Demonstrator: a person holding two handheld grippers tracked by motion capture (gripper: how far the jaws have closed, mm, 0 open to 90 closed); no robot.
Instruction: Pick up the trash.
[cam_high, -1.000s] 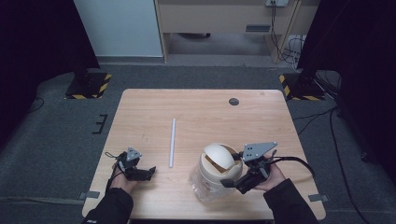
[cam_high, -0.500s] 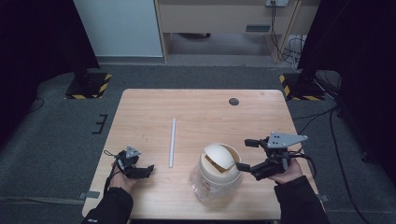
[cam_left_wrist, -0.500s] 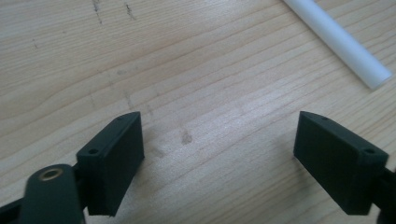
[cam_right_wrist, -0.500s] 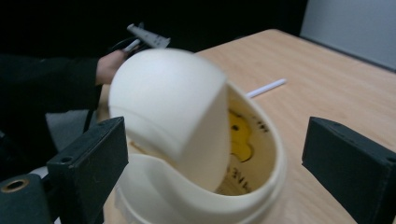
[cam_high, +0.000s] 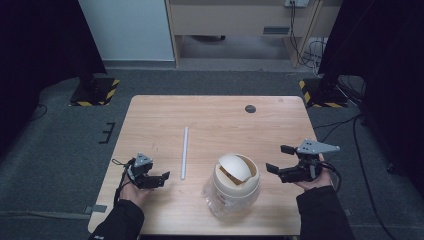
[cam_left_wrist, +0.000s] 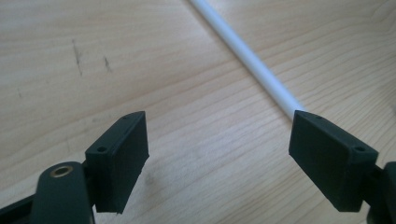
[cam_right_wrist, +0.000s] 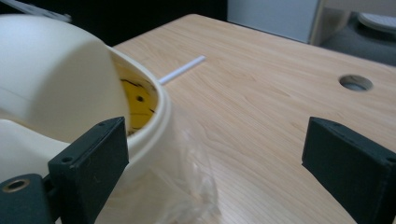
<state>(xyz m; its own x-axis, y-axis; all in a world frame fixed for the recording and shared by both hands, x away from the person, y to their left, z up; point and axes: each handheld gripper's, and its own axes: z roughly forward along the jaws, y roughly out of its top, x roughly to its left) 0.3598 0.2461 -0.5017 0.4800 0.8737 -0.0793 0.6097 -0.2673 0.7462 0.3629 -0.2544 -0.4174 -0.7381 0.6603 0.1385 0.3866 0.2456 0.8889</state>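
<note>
Moved: right gripper (cam_high: 280, 169) had drawn away from bin (cam_high: 235, 182) toward bench's (cam_high: 215, 117) right edge, jaws wide, empty.
Left gripper (cam_high: 161, 178): jaws had just been closing, nothing between.
Nearby: white tube (cam_high: 184, 151).

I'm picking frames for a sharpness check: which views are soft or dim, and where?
High view: dim, dark surroundings, the table lit evenly, no glare. Left gripper view: wood grain crisp mid-frame, the white tube softens toward the top, the near jaws slightly blurred. Right gripper view: the cream bin and its clear bag are soft up close, and the far table edge blurs.
</note>
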